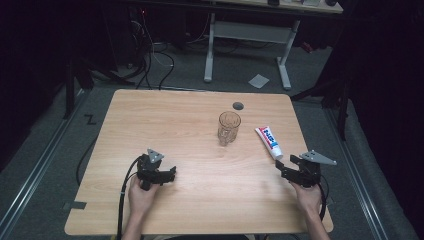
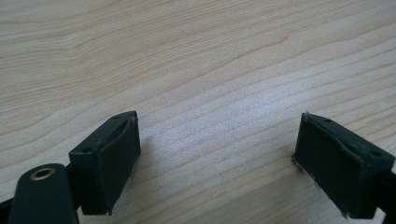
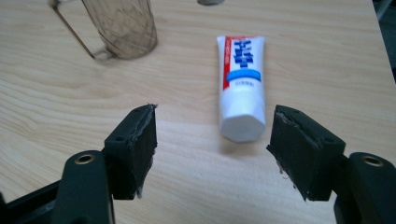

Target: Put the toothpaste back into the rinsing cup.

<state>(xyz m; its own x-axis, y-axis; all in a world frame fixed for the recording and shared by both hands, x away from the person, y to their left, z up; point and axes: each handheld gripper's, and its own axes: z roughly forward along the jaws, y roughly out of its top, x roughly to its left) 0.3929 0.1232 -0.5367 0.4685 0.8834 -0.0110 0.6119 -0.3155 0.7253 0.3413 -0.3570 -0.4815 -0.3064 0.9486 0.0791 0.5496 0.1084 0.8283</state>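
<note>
Lying flat on the wooden table [image 1: 150, 115], the toothpaste tube [image 3: 240, 84] points its white cap between the spread jaws of the right gripper [image 3: 212, 149]. Near it stands a glass [image 1: 229, 128], holding nothing visible. The left gripper [image 2: 217, 163] is spread too, over bare wood.

Grey grommet [image 1: 238, 105] at table's [image 1: 165, 125] far edge

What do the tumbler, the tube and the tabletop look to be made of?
Tumbler: clear, brownish-tinted glass or hard plastic with a patterned wall; the wood grain shows through it.
Toothpaste tube: glossy white plastic, likely soft, with red and blue print and a white cap.
Table: pale wood-grain top, smooth and matte, probably laminate.
</note>
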